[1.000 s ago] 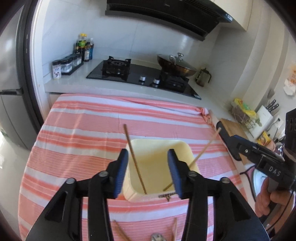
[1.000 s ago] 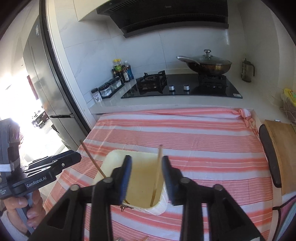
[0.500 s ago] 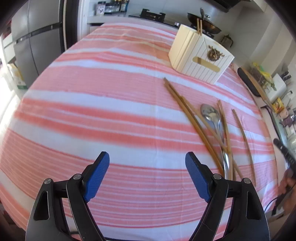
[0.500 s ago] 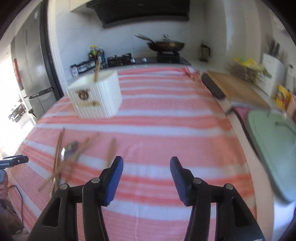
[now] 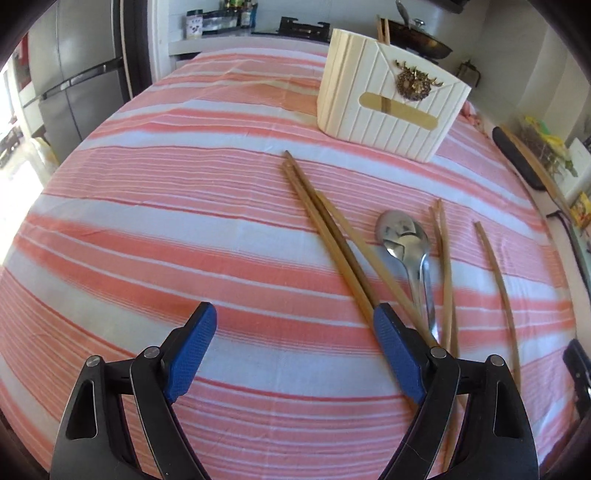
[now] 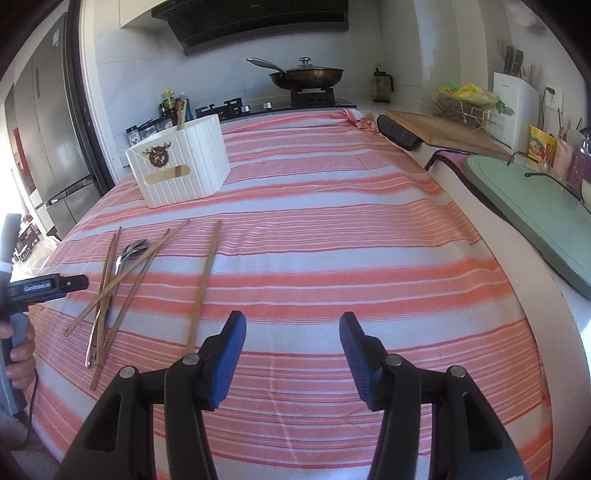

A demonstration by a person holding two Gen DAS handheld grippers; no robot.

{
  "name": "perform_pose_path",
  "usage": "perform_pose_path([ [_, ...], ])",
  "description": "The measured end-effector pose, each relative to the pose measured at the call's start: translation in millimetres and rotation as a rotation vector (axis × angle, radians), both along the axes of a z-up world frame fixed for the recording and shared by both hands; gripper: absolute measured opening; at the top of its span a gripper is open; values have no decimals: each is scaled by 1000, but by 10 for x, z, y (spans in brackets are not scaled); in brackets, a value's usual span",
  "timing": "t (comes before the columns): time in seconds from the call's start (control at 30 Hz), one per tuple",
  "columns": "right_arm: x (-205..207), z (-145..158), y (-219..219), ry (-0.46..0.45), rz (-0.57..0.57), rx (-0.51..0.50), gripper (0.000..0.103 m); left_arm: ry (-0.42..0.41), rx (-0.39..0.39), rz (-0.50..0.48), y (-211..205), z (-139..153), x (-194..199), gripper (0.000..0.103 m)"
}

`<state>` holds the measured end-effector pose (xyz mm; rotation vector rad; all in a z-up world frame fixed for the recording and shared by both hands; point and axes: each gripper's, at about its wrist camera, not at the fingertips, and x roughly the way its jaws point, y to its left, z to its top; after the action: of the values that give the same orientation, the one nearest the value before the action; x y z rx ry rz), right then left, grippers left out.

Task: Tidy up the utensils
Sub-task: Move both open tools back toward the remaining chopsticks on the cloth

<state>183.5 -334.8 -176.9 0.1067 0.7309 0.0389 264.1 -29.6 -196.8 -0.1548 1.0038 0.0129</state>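
Note:
A white ribbed utensil holder (image 5: 391,101) stands on the striped cloth, with two chopsticks (image 5: 382,29) upright in it; it also shows in the right wrist view (image 6: 181,168). Several wooden chopsticks (image 5: 328,236) and a metal spoon (image 5: 404,240) lie loose on the cloth in front of it, and show in the right wrist view as a pile (image 6: 122,273) with one chopstick (image 6: 205,280) apart. My left gripper (image 5: 295,343) is open and empty, low over the cloth, its right finger beside the chopsticks' near ends. My right gripper (image 6: 291,347) is open and empty, right of the lone chopstick.
The pink-and-white striped cloth (image 6: 351,236) covers the table. Behind are a hob with a lidded wok (image 6: 304,75), spice jars (image 6: 173,105), a fridge (image 5: 74,88). At right are a wooden board (image 6: 443,129), a knife block (image 6: 515,99) and a green board (image 6: 535,206).
Both grippers have pulled back from above the holder and dropped low near the table's front. Both have opened wider. The left has moved closer to the loose chopsticks.

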Motion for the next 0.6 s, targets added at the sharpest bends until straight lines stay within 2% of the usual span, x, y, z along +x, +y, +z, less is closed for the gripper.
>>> perform_pose_path([
  [0.13, -64, 65, 11, -22, 12, -6, 54, -14, 60, 32, -89, -52, -3, 90],
  [0.37, -81, 59, 46, -26, 13, -31, 54, 4, 60, 102, -94, -70, 12, 97],
  [0.6, -57, 35, 158, -18, 45, -25, 54, 16, 72, 113, -143, -98, 64, 99],
])
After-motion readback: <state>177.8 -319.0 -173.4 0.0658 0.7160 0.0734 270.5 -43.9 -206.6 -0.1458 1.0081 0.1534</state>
